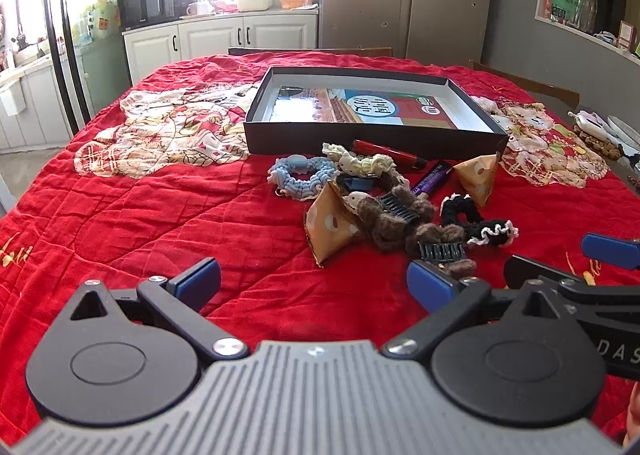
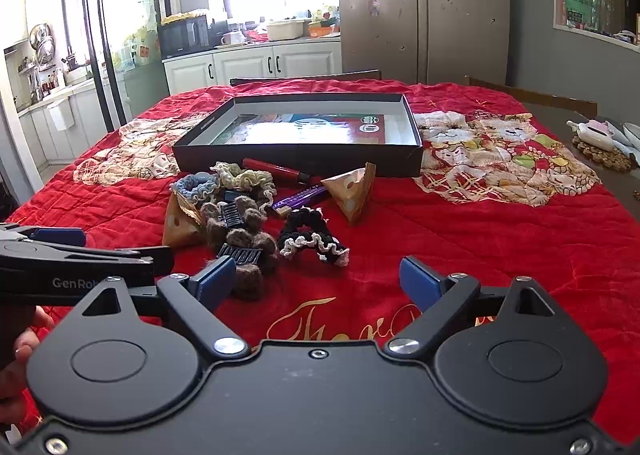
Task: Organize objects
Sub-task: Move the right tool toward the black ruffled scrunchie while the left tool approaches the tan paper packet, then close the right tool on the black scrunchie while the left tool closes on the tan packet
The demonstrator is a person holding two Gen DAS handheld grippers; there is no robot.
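Red quilted cloth (image 1: 160, 215) covers your whole table and gives the small things a soft bed, so none of them rolls away from where it was dropped. Beyond the heap sits the shallow black box (image 1: 372, 141), open side up with a printed sheet flat on its floor; placed that close behind the clutter, it reads as the likely home for everything, and nothing from the heap lies in it yet. Your left gripper (image 1: 314, 281) hovers low over bare cloth with its blue pads wide apart and nothing between them, and your right gripper (image 2: 316, 281) hangs just beside it, its fingers likewise spread and empty, aimed at the near edge of the pile. That pile lies between you and the box: two tan paper pyramids (image 1: 330, 225), one leaning under the tangle and one standing apart to the right, then a fuzzy brown scrunchie (image 1: 394, 225) with dark combs (image 1: 442, 252) caught in it, a black scrunchie with white trim (image 2: 314, 241) nearest your right hand, a pale blue one (image 1: 300, 175) and a cream one (image 1: 360, 161) at the back, and last a red tube (image 1: 390, 153) and a purple tube (image 1: 432, 180) lying touching the box wall.
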